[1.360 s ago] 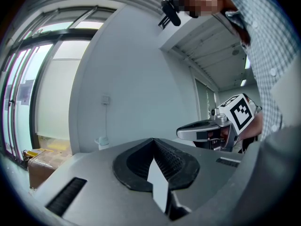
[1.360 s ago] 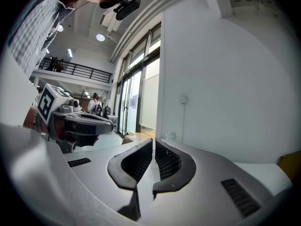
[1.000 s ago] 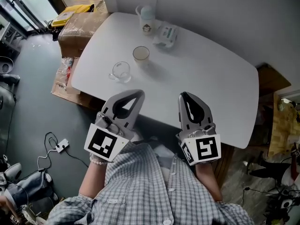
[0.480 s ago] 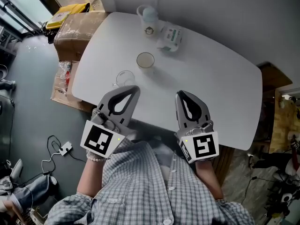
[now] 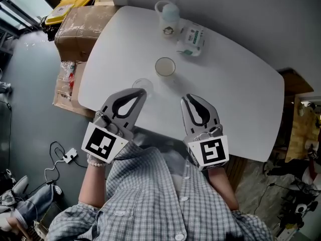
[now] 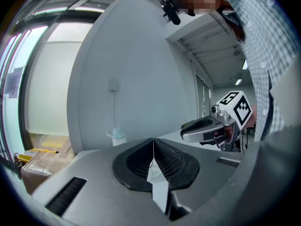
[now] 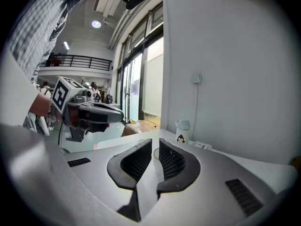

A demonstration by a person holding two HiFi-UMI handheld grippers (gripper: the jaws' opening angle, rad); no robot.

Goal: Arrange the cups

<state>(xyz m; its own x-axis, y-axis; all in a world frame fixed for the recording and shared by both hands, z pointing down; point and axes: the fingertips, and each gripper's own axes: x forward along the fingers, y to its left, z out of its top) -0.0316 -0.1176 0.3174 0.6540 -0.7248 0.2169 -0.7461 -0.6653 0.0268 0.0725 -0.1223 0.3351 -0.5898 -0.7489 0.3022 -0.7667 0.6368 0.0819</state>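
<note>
We hold both grippers at the white table's (image 5: 235, 89) near edge, short of 3 cups. The left gripper (image 5: 140, 92) is pressed together beside the glass cup (image 5: 142, 84). The right gripper (image 5: 186, 99) is slightly parted and empty (likely readied for the beige cup (image 5: 165, 67)). The lidded mug (image 5: 168, 19) stands far back.

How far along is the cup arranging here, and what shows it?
Done: nothing visibly. The lidded mug, the beige cup and the clear glass stand spaced apart on the white table. In hand: nothing. The left gripper is shut and empty above the table's near edge; the right gripper has its jaws a slit apart with nothing between them. Left: all the arranging.
</note>
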